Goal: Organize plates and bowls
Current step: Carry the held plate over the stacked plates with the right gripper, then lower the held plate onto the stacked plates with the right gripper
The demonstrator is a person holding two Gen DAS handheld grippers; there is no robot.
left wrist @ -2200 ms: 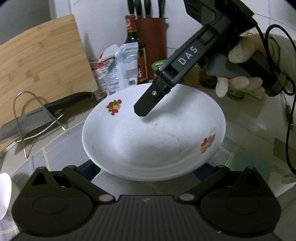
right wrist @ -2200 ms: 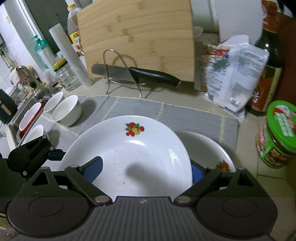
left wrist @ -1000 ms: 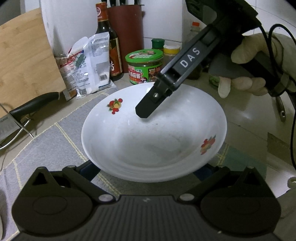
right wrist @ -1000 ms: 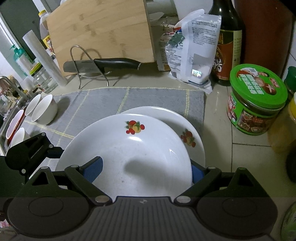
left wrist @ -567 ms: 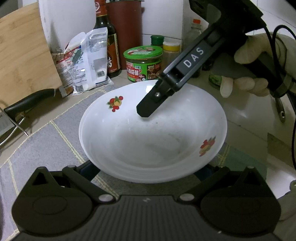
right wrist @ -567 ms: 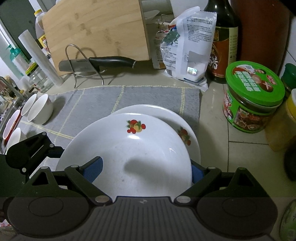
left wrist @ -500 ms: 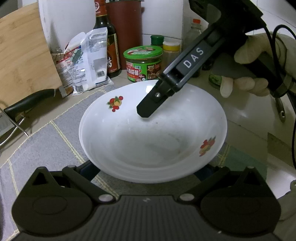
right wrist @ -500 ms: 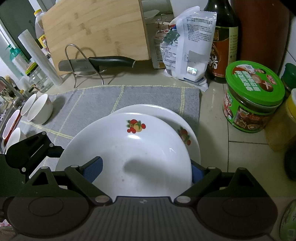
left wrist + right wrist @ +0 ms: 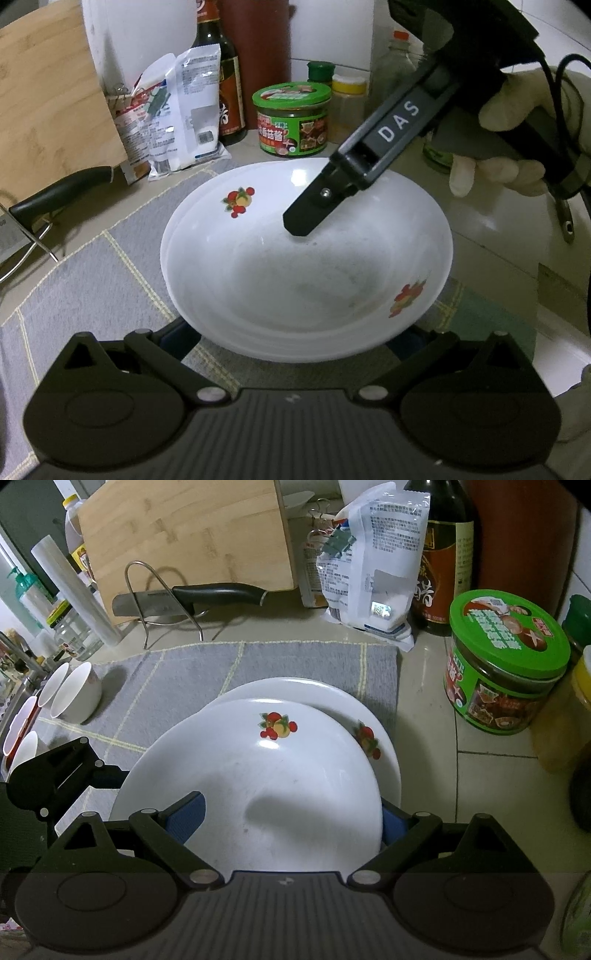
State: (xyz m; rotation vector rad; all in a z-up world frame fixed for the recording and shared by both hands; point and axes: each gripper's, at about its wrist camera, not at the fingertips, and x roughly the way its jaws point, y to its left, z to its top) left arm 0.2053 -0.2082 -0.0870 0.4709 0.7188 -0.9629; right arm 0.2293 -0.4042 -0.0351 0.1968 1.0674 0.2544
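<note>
Ok, status: right gripper [image 9: 288, 816] is set wide and clamped on the top plate [image 9: 266, 775] (white, round, shallow ceramic, red fruit prints). Its left blue pad [image 9: 184, 812] sits on the inner wall, its right pad is tucked behind the outer rim. In the left wrist cam only one black finger of it shows, tip over the plate's inside. A pale-gloved right hand [image 9: 513, 147] is on the handle.

Left gripper [image 9: 291, 336]: the fingers run in under the near rim of the same plate and the pads are mostly hidden. Can't tell if it's pinching or just sitting below.

Top plate is right over the lower plate [image 9: 332, 698] (same white ceramic, same fruit print), nearly nested. It's offset, so the lower rim peeks out on the far and right sides in the right cam. Can't tell whether they touch. Lower plate sits at the right end of the grey woven mat w/ yellow lines [image 9: 184, 672], on the beige tiled counter [image 9: 480, 775].

Other stuff:
- small white bowls [image 9: 75, 692] on their sides at the mat's left edge
- green-lidded jar [image 9: 506, 657] on the counter, right of the plates
- dark sauce bottle [image 9: 443, 554] and white printed packets [image 9: 373, 554] at the back
- bamboo cutting board [image 9: 184, 528] upright at the back, black-handled knife [image 9: 218, 590] on a wire stand [image 9: 162, 602] in front of it
</note>
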